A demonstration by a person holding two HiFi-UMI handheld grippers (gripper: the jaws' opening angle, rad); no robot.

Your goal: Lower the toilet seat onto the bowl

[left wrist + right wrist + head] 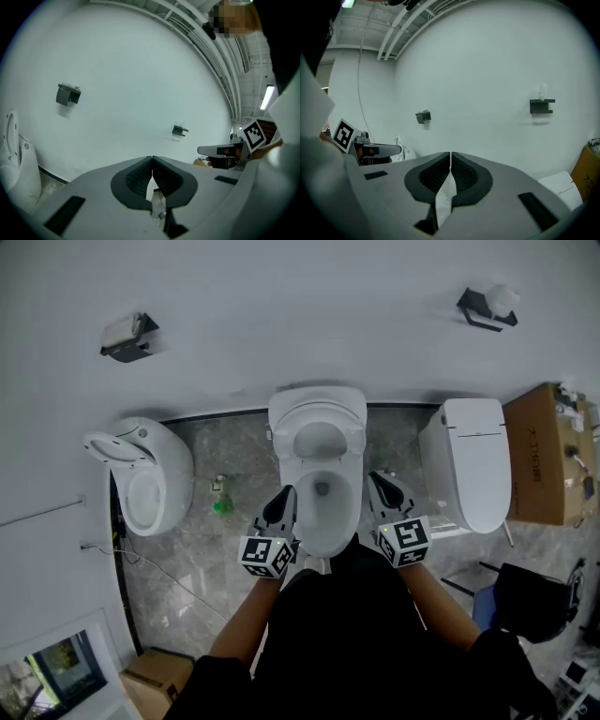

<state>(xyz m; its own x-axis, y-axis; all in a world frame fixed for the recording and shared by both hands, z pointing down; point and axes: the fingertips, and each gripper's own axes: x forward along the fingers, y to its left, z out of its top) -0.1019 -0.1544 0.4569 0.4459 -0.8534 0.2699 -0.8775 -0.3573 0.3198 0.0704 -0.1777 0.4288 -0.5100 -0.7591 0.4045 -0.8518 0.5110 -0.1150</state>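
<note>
In the head view the middle toilet stands straight ahead of me. Its white seat is raised, leaning back towards the wall above the open bowl. My left gripper hangs shut beside the bowl's left rim, with nothing in it. On the other side, my right gripper is shut and empty by the right rim. In the left gripper view the left gripper points at the bare wall, jaws together. The right gripper view shows the right gripper the same way. Neither gripper view shows the seat.
A second toilet with its lid up stands to the left, a closed one to the right. A cardboard box and a black chair are at the right. Two wall holders hang above. A small green item lies on the floor.
</note>
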